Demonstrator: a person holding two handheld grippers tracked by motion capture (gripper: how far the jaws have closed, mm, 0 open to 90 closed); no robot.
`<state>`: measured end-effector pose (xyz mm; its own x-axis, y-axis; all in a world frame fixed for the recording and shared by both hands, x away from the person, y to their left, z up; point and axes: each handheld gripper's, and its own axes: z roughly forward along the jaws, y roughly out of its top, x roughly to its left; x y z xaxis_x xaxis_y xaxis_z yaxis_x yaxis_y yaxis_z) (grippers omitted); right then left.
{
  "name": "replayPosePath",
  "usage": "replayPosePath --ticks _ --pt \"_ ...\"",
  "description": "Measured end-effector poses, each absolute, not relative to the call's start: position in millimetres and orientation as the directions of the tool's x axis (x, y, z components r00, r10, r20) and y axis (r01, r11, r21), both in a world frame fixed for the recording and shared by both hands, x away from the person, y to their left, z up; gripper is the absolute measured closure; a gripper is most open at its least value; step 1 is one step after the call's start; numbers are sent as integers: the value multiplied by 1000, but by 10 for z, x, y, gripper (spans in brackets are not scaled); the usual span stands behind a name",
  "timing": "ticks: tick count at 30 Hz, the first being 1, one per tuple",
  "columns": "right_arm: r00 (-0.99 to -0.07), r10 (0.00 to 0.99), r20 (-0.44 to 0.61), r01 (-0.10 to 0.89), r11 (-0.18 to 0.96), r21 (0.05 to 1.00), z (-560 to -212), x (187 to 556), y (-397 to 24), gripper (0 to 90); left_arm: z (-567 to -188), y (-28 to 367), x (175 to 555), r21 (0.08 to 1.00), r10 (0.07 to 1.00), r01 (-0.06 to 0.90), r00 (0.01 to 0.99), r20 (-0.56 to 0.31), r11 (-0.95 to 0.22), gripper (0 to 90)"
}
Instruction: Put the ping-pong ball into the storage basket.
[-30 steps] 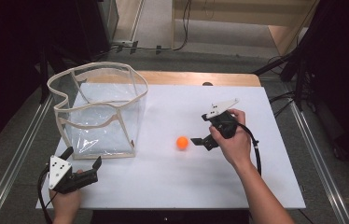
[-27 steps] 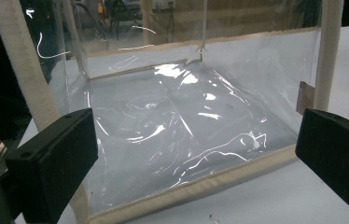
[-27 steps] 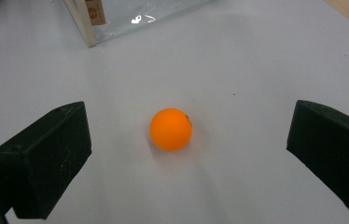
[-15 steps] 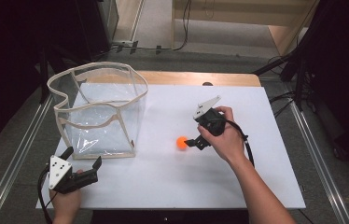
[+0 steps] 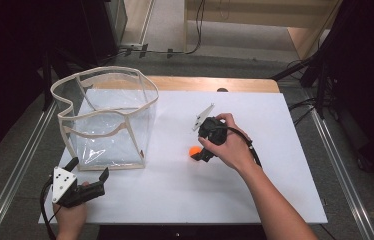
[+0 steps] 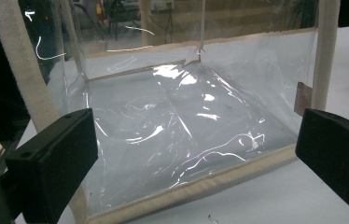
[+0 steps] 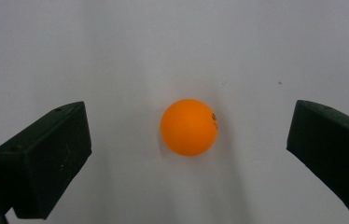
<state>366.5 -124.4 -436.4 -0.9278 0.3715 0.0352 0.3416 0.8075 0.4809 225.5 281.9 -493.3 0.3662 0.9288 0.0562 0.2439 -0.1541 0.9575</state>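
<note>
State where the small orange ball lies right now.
In the high view, the small orange ball rests on the white table, right of the clear plastic bin, between the right gripper's open jaws.

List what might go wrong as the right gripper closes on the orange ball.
The orange ball lies free on the smooth white table between the open right gripper jaws, so an uneven close might roll it away. Lifted, it may clip the rim of the clear bin.
</note>
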Motion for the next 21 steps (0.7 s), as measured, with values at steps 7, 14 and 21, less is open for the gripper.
replayPosePath --ticks 7,14,21 --pt "-936 350 41 336 854 398 -4469 3704 -1165 0 -4931 2826 2255 958 929 244 367 55 -153 0" --pt "-949 315 2 297 892 340 -4554 3689 -1079 146 -4931 2823 2253 957 928 244 367 58 -156 0" --pt "-950 312 5 299 907 295 -4630 3699 -1016 201 -4935 2813 2253 957 927 240 370 63 -161 0"
